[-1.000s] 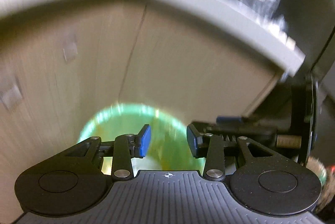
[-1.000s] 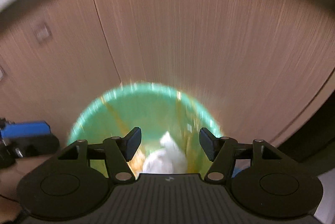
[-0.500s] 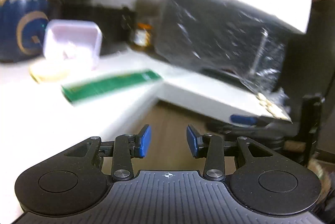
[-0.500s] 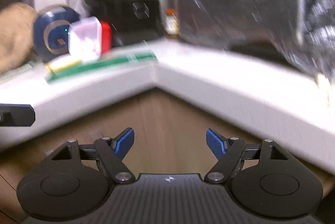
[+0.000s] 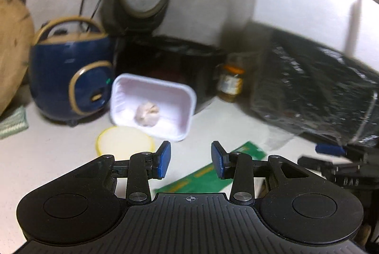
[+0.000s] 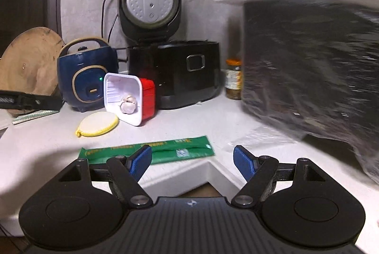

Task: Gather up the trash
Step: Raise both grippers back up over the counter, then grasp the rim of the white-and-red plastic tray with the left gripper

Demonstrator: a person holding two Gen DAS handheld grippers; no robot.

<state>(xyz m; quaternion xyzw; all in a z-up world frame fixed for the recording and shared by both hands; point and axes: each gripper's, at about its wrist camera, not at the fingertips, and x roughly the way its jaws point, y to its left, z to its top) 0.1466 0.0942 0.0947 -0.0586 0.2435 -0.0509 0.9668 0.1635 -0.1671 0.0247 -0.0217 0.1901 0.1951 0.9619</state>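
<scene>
A long green wrapper [image 6: 146, 152] lies flat on the white counter [image 6: 189, 121] near its inner corner edge. My right gripper [image 6: 193, 160] hovers just in front of that edge, open wide, with nothing between its blue pads. In the left wrist view the green wrapper [image 5: 208, 173] shows just behind and below my left gripper [image 5: 190, 159], which is open and holds nothing. A crumpled sheet of clear plastic film [image 6: 260, 135] lies to the right of the wrapper. A white tray [image 5: 154, 104] with a garlic bulb [image 6: 128, 102] in it leans tilted further back.
Behind stand a blue rice cooker [image 6: 87, 73], a black cooker [image 6: 187, 71] with its lid up, a jar [image 6: 233, 78] and a wooden board [image 6: 28, 64]. A yellow round pad [image 6: 97, 123] lies by the tray. A big black plastic-wrapped bulk [image 6: 308, 69] fills the right.
Both grippers rose from over the green bin, past the cabinet front, to counter height. The right jaws spread a little wider. The counter's objects came into view.
</scene>
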